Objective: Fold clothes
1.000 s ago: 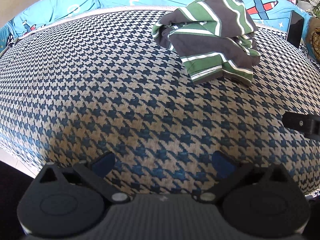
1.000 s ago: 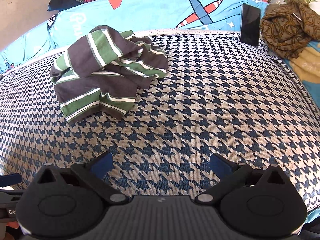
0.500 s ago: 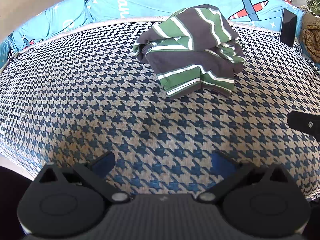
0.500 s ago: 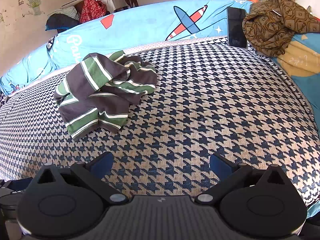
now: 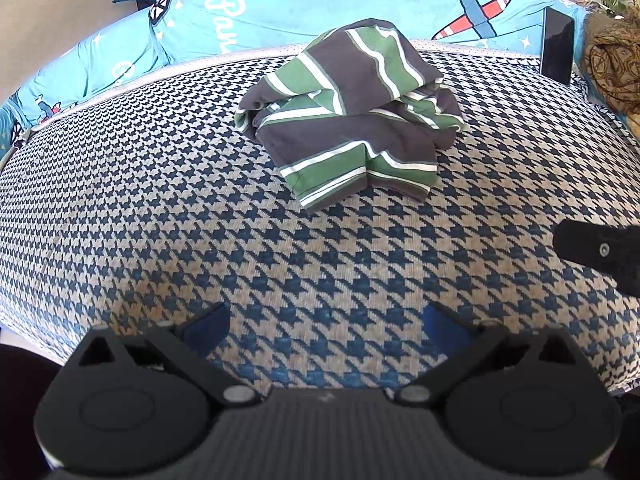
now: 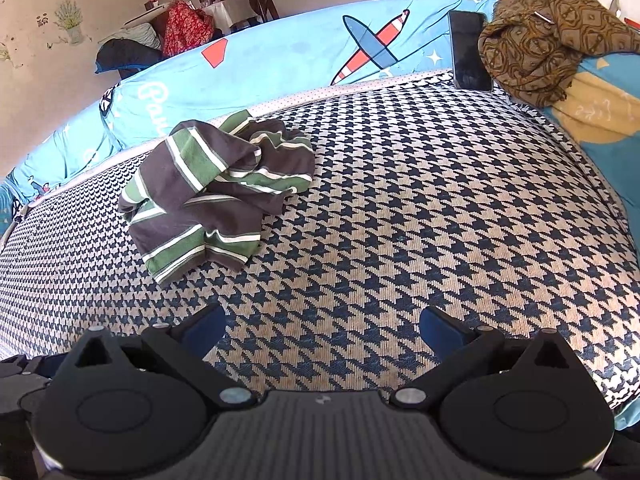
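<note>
A wide houndstooth cover (image 5: 160, 200) in navy and beige spreads over the whole work surface. Along its far edge runs a light-blue cushion (image 6: 280, 56) printed with a red and blue airplane and white lettering. At the far right corner sits a heap of brown patterned cloth (image 6: 544, 28), touching a dark phone (image 6: 469, 50) that leans upright against the cushion.

The striped garment (image 5: 352, 112), dark grey with green and white bands, lies crumpled in a loose bundle on the far half of the cover, close to the cushion. In the right wrist view it sits to the left of centre (image 6: 212, 188), well apart from both tools.

The left tool (image 5: 326, 326) hangs over bare cover at the near edge, its 2 blue-tipped fingers spread wide and holding nothing. The right tool (image 6: 322, 326) does likewise, spread and empty; part of its black body shows at the right edge of the left wrist view (image 5: 600, 248).
</note>
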The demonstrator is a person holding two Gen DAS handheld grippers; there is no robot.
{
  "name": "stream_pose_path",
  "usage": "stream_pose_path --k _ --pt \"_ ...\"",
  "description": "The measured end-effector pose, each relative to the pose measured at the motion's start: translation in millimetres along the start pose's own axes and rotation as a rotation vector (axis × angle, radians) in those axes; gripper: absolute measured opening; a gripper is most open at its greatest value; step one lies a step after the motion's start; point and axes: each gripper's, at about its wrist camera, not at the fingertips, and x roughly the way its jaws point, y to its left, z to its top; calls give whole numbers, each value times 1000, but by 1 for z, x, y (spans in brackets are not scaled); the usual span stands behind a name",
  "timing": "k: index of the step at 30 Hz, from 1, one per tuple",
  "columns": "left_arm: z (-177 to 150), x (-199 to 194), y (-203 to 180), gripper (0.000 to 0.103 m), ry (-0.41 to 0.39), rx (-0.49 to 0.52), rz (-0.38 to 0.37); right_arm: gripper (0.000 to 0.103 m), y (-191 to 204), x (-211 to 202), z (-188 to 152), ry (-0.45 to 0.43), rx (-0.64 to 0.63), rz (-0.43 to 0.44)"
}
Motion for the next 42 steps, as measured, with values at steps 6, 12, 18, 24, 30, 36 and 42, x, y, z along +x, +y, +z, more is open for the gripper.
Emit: stream_pose_path --k 6,12,18,24,30,36,42 --pt "17 -72 -86 103 -5 -2 3 103 -2 -1 0 0 6 2" --pt "22 -115 -164 103 -6 -12 5 103 -1 -1 0 2 1 -1" --pt "21 -139 -187 103 -3 -26 12 103 1 0 -1 7 -7 -3" --pt "6 -132 -170 103 6 -37 15 103 2 1 -1 13 -8 -8" --pt "16 -109 -158 103 9 -43 16 103 3 1 -1 23 -10 -10" --pt "10 -41 -61 103 20 -48 16 103 4 4 -1 36 -19 -16" --pt "-6 19 2 103 30 -54 32 103 4 7 0 40 -19 -17"
